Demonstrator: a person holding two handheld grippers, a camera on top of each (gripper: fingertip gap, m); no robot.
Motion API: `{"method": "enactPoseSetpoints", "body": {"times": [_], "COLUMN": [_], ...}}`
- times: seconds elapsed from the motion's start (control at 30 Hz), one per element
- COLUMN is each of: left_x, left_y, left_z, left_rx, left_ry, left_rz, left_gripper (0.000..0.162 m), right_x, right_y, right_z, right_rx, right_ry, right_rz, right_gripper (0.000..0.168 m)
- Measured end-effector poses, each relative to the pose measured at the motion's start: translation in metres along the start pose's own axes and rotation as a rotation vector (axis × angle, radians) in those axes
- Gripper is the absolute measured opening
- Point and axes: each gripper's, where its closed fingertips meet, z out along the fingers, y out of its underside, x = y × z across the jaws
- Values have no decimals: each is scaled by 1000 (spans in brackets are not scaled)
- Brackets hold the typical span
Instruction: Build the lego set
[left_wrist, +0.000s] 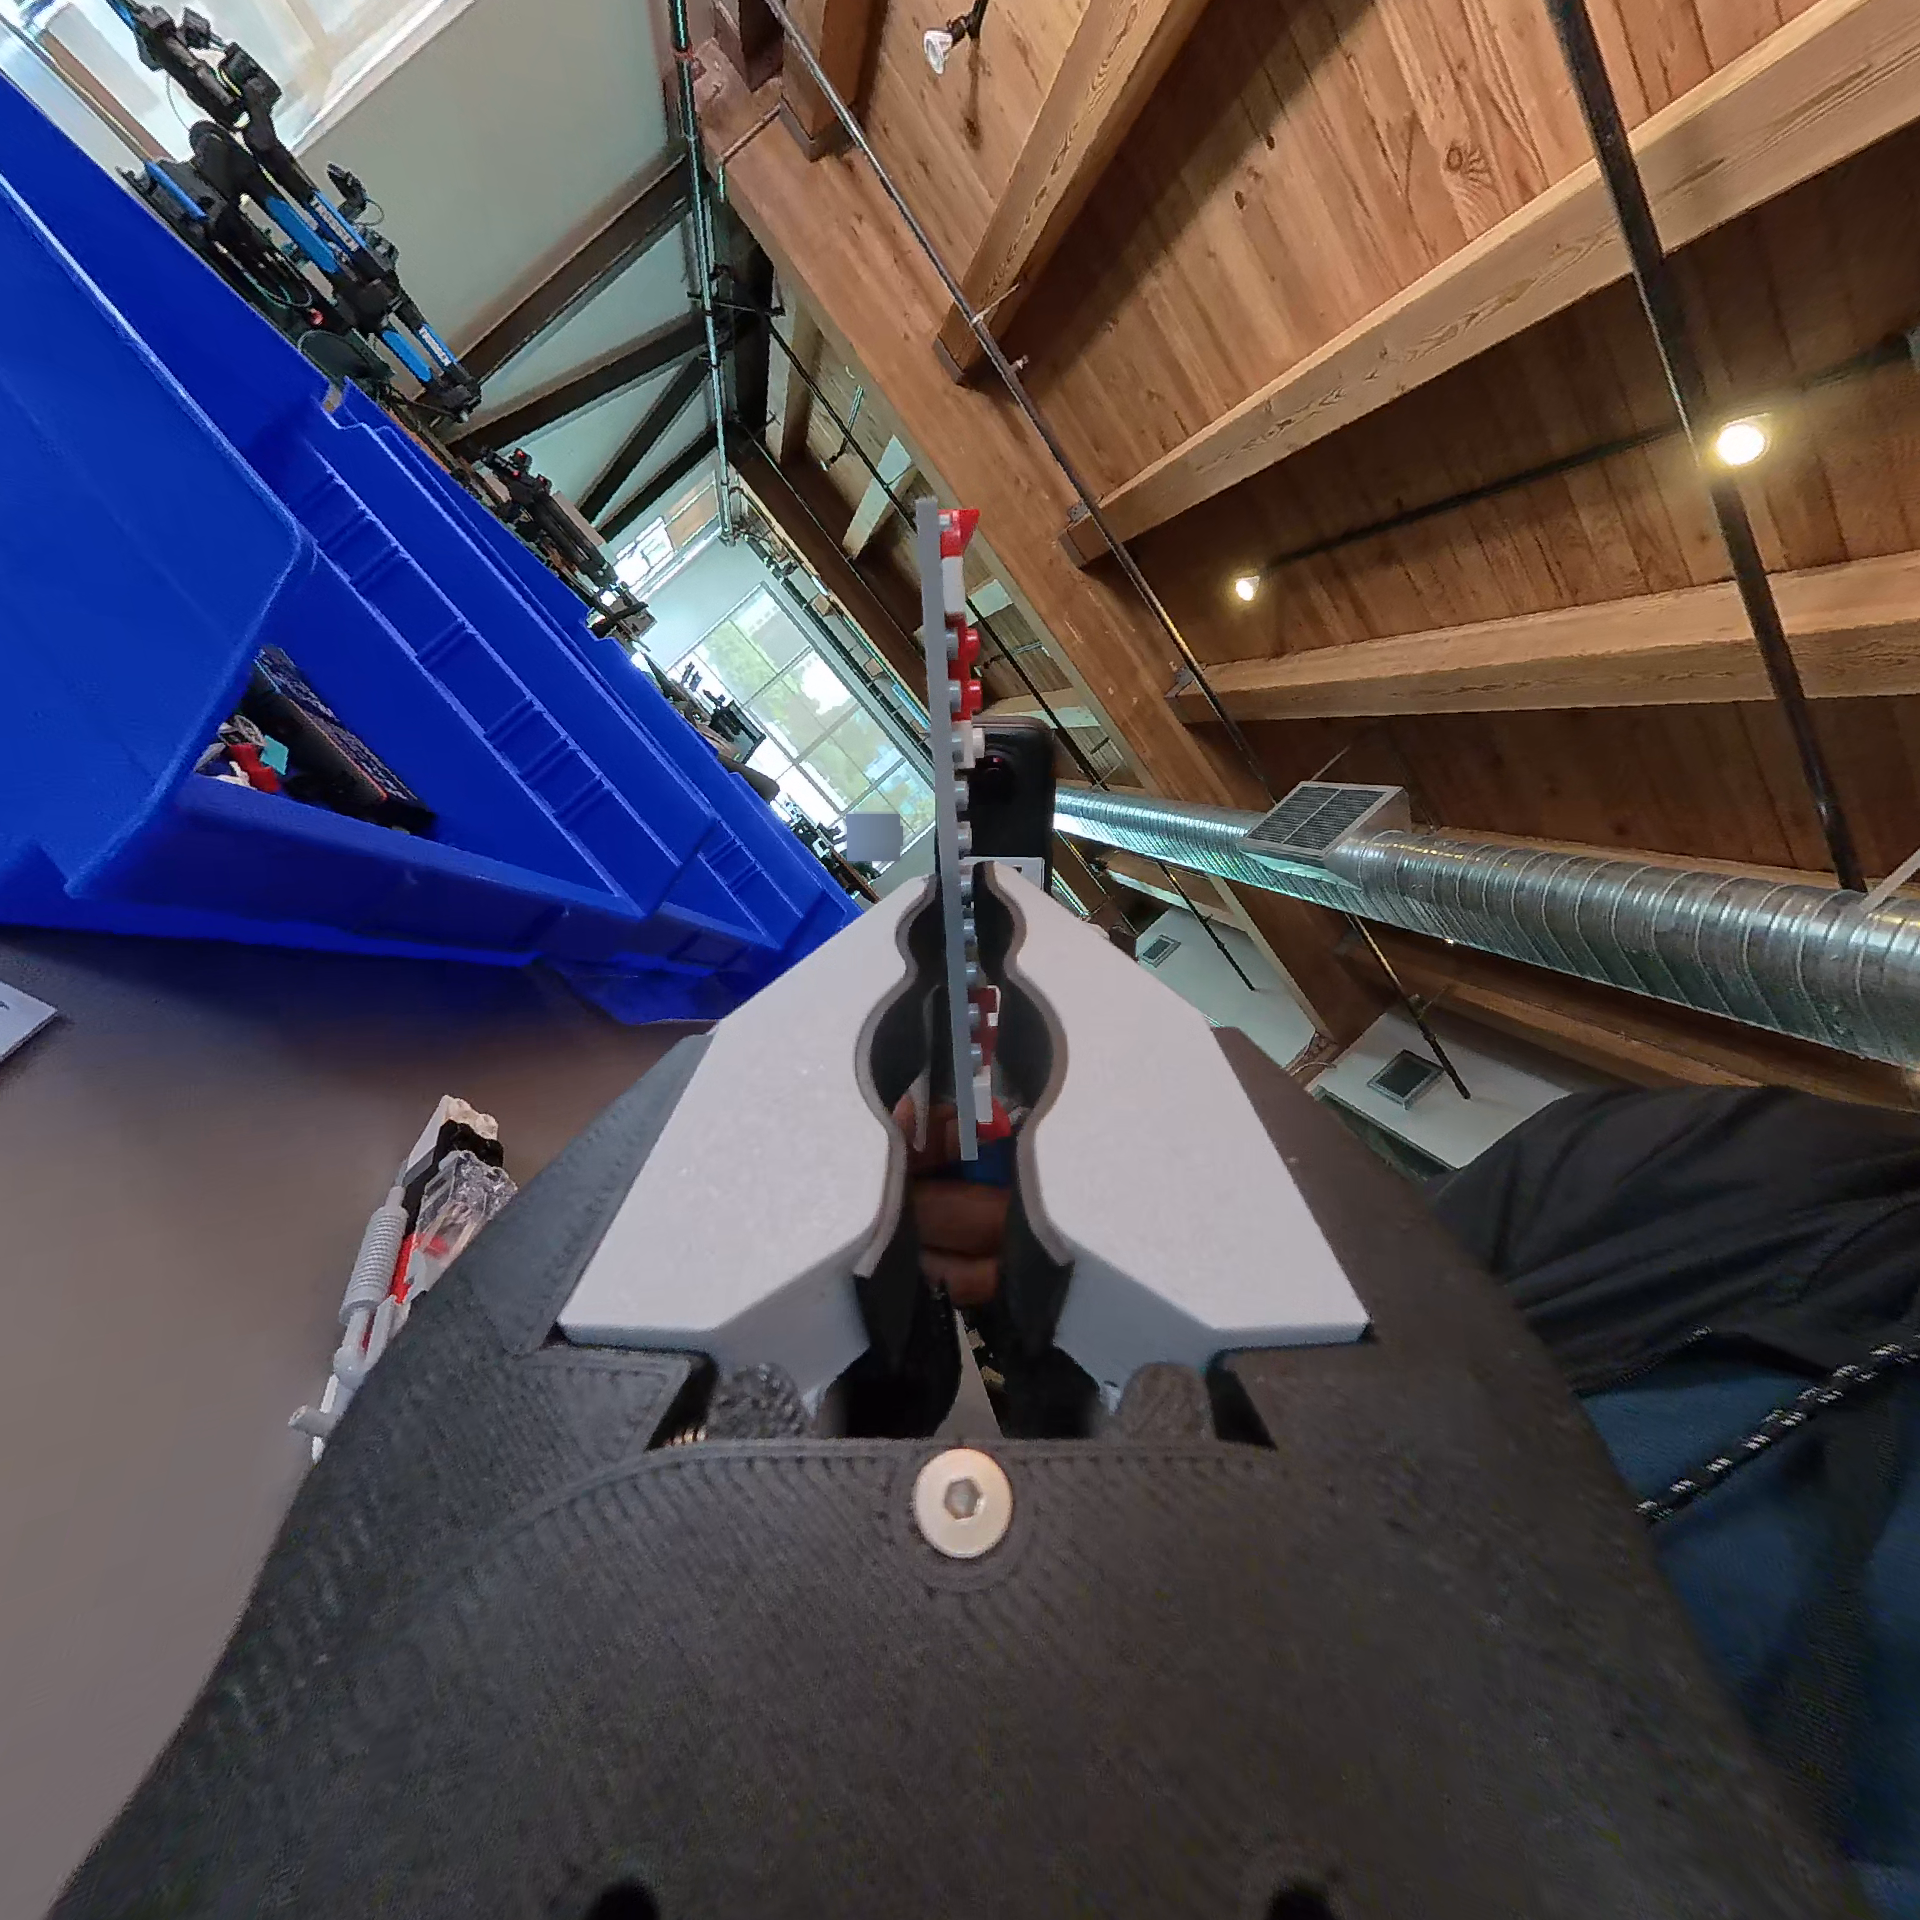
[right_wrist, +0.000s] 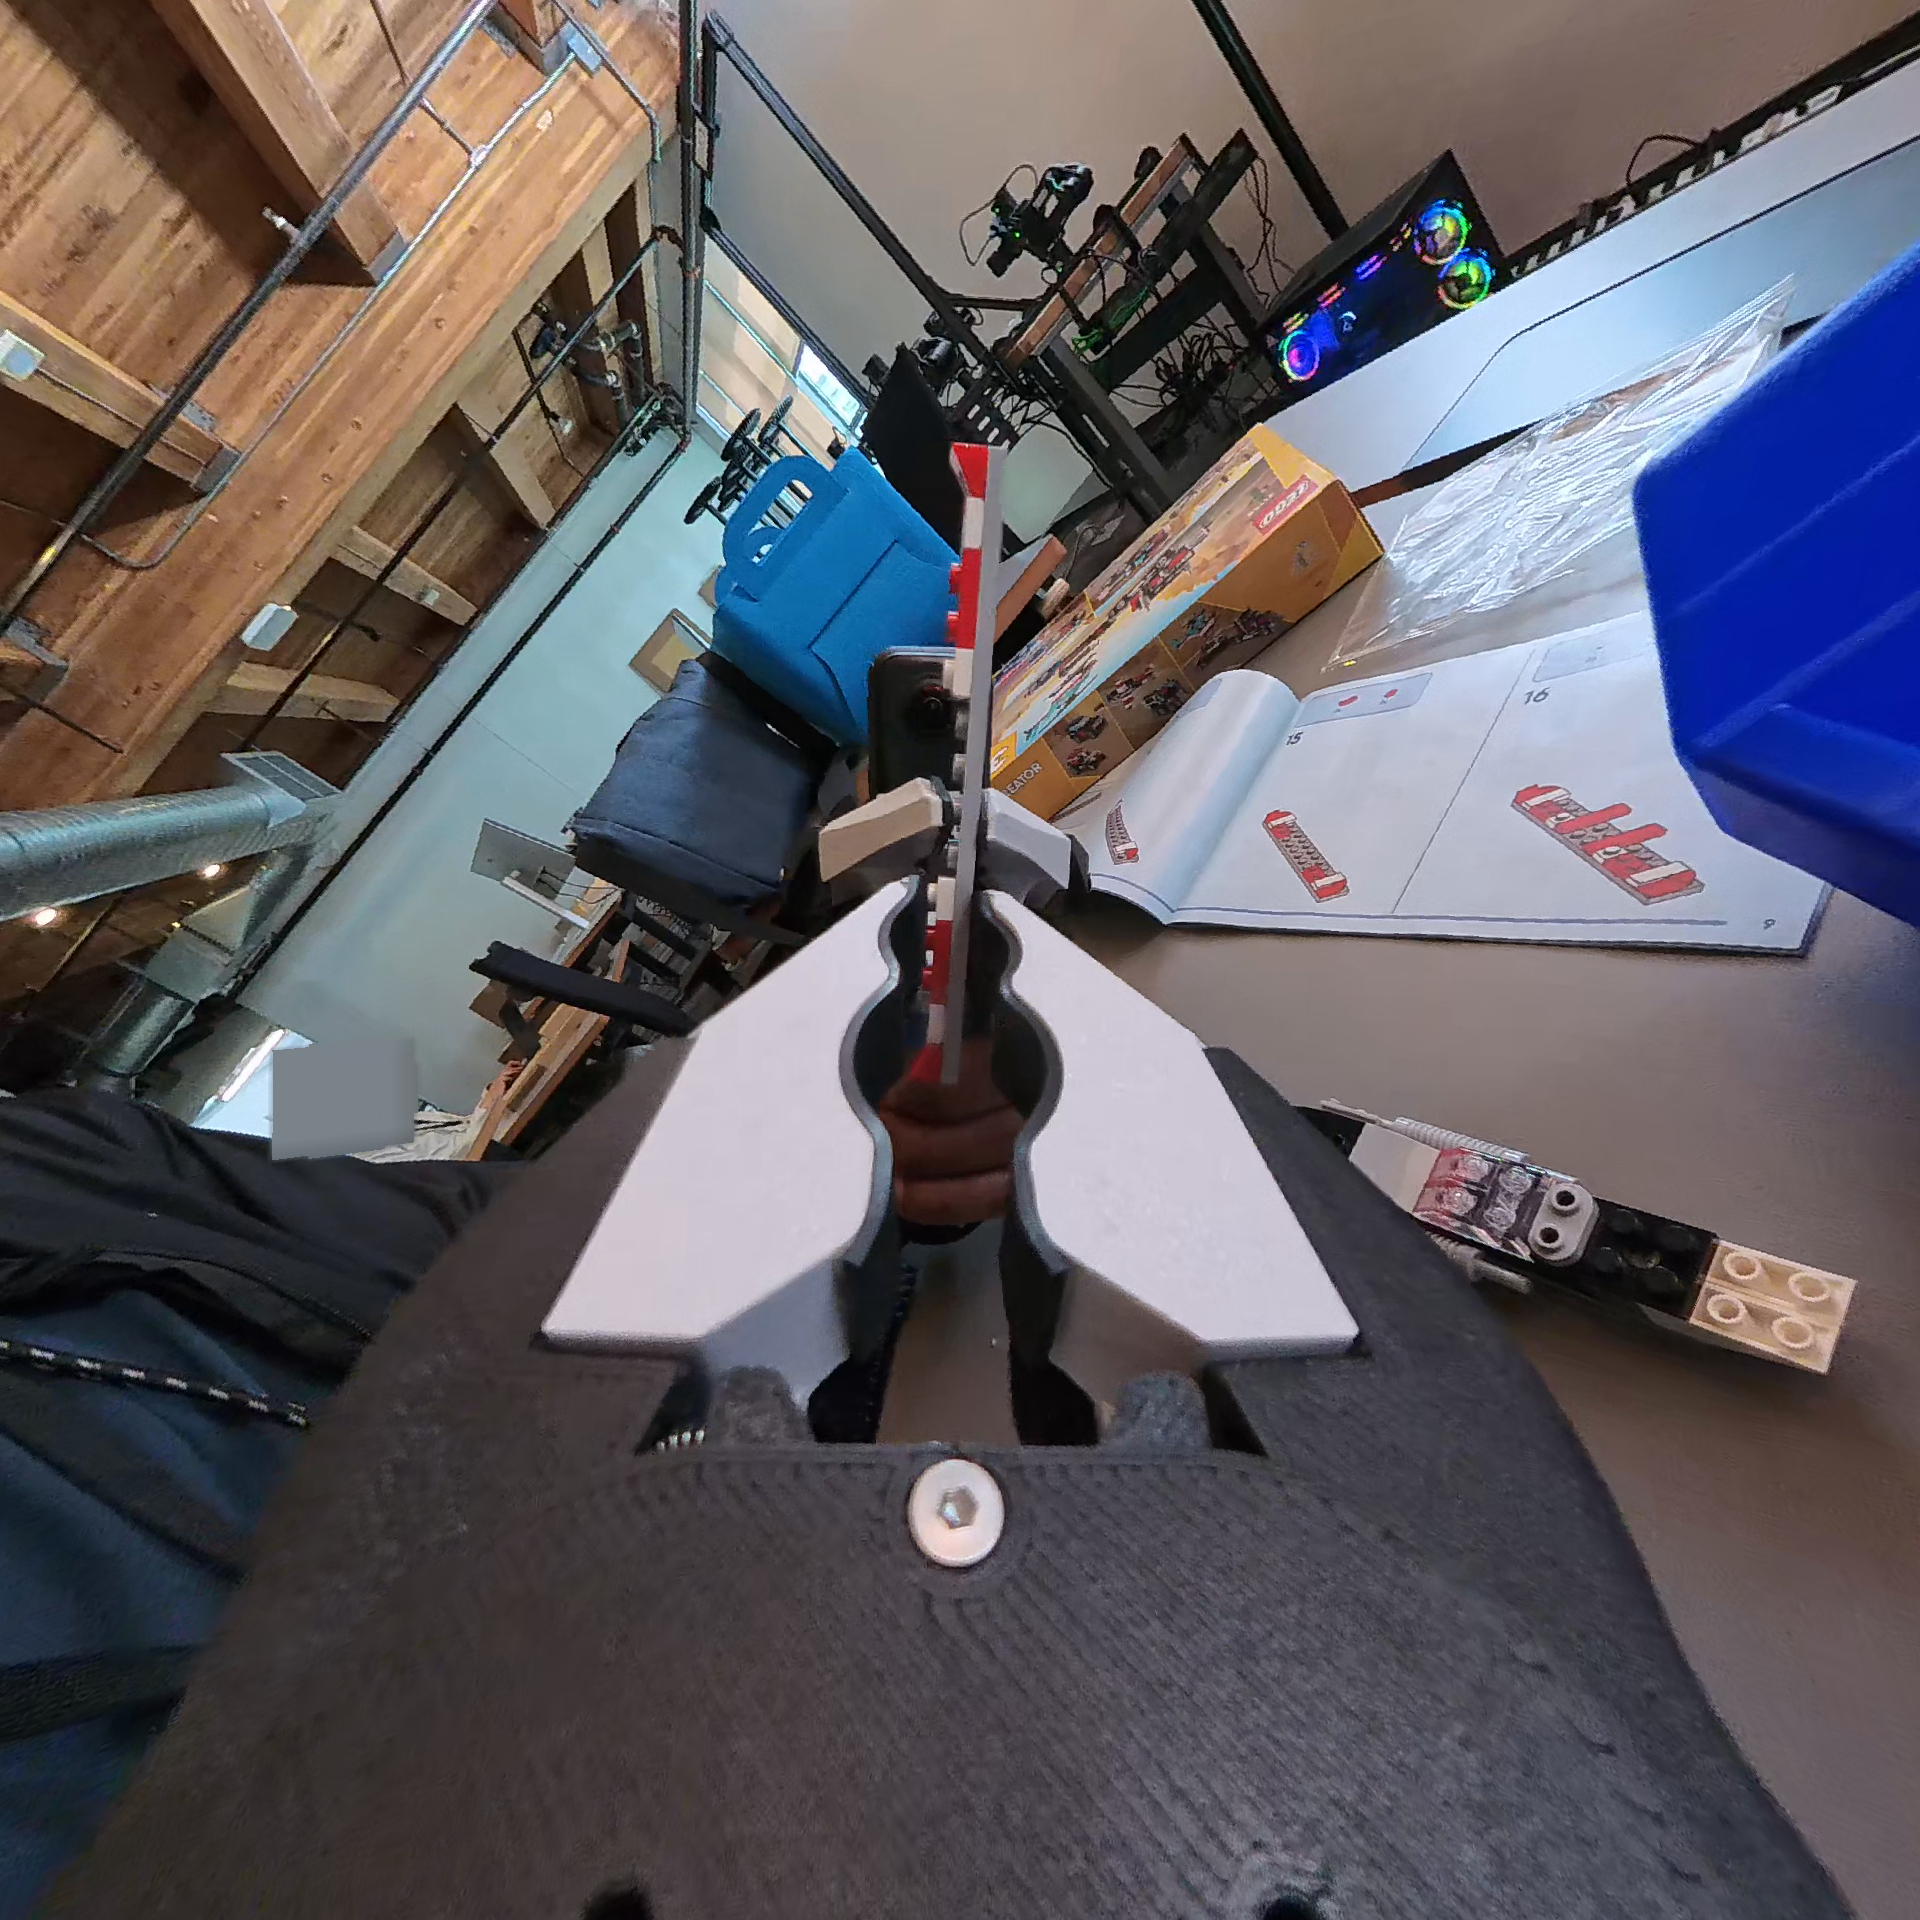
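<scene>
A long grey Lego plate (left_wrist: 940, 644) with red and white bricks along one face stands edge-on in the air between my two grippers. My left gripper (left_wrist: 961, 899) is shut on its near end. In the right wrist view the same plate (right_wrist: 982, 582) runs up from my right gripper (right_wrist: 951, 894), which is shut on its other end. The left gripper (right_wrist: 966, 831) shows just beyond, its light fingers (right_wrist: 883, 831) clamped on the plate from both sides. The two grippers face each other. A hand shows behind each pair of jaws.
Blue bins (left_wrist: 312, 623) stand on the dark table, one holding loose parts; a bin corner (right_wrist: 1787, 582) is at the right. A black, clear and white sub-assembly (right_wrist: 1621, 1236) lies on the table (left_wrist: 156, 1247). An open instruction booklet (right_wrist: 1455, 810), the set's box (right_wrist: 1174, 603) and plastic bags (right_wrist: 1558, 499) lie farther back. Less than 4 cm separates the two grippers' tips.
</scene>
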Motion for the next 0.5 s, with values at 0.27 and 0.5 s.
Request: {"method": "enactPoseSetpoints", "body": {"times": [0.27,0.5], "left_x": [-1,2], "left_y": [-1,-2], "left_z": [-1,0], "left_rx": [0,0], "left_ry": [-8,-2], "left_rz": [4,16], "left_gripper": [5,5], "right_x": [2,0], "right_y": [0,2], "right_z": [1,5], "right_rx": [31,26], "right_ry": [9,-19], "right_rz": [-16,19], "right_gripper": [7,16]}}
